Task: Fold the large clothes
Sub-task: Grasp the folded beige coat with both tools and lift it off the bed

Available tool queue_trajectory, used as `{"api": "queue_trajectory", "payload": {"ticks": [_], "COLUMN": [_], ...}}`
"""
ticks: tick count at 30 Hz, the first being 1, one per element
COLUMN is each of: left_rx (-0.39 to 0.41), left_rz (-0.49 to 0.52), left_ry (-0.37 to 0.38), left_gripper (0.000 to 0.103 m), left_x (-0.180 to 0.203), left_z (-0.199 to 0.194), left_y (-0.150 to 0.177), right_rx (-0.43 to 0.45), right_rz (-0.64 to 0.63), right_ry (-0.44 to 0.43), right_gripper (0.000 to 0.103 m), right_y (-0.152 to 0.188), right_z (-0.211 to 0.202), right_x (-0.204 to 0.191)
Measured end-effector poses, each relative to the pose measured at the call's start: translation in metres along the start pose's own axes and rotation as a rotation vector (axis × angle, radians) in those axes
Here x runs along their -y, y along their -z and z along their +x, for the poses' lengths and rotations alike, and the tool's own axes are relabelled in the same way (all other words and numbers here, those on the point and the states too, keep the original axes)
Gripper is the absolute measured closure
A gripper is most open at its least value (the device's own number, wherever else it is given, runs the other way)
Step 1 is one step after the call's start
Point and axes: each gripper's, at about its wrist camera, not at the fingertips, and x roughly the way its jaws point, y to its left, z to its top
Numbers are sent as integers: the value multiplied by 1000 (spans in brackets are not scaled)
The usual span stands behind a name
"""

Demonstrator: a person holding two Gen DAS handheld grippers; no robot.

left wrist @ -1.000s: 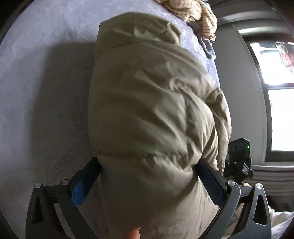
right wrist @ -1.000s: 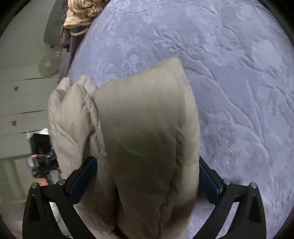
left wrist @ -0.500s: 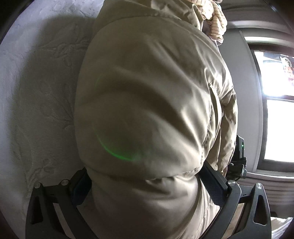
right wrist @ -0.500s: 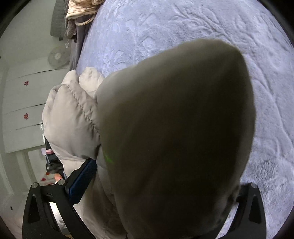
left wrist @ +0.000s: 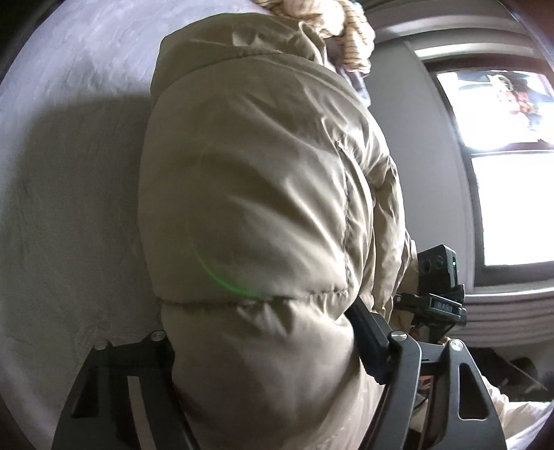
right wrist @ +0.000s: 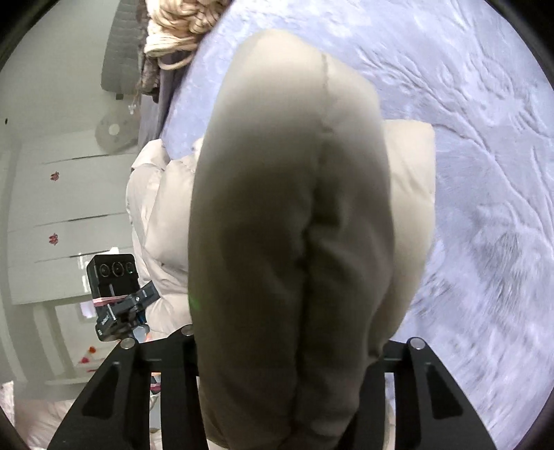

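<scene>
Bed (right wrist: 467,104) covered with a pale lavender bedspread (left wrist: 69,155), embossed in a leafy raised pattern, lightly creased. A beige puffer jacket (left wrist: 263,194) lies bunched on it, its bulk reaching the bed's edge. At the far end, a heap of cream clothing with thin dark stripes (right wrist: 180,24) sits on the bedspread over something grey-purple (right wrist: 169,83).
</scene>
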Motion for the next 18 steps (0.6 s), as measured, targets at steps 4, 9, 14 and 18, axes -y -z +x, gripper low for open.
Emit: {"api": "queue_trajectory", "payload": {"ticks": [4, 9, 14, 18], "left_rx": [31, 154, 242, 283], "left_rz": [42, 77, 43, 8], "left_ry": [20, -13, -87, -143], "left_gripper": [28, 28, 27, 27], "left_x": [0, -20, -59, -97], "left_z": [-40, -113, -163, -182], "left_y": [-20, -51, -85, -115], "right_rx": [48, 51, 23, 9], "right_rz": [-11, -72, -121, -128], "right_ry": [-20, -66, -77, -86], "right_gripper": [57, 57, 57, 57], "right_y": [5, -19, -56, -88], "right_z": [6, 44, 105, 162], "right_x": [-38, -101, -149, -173]}}
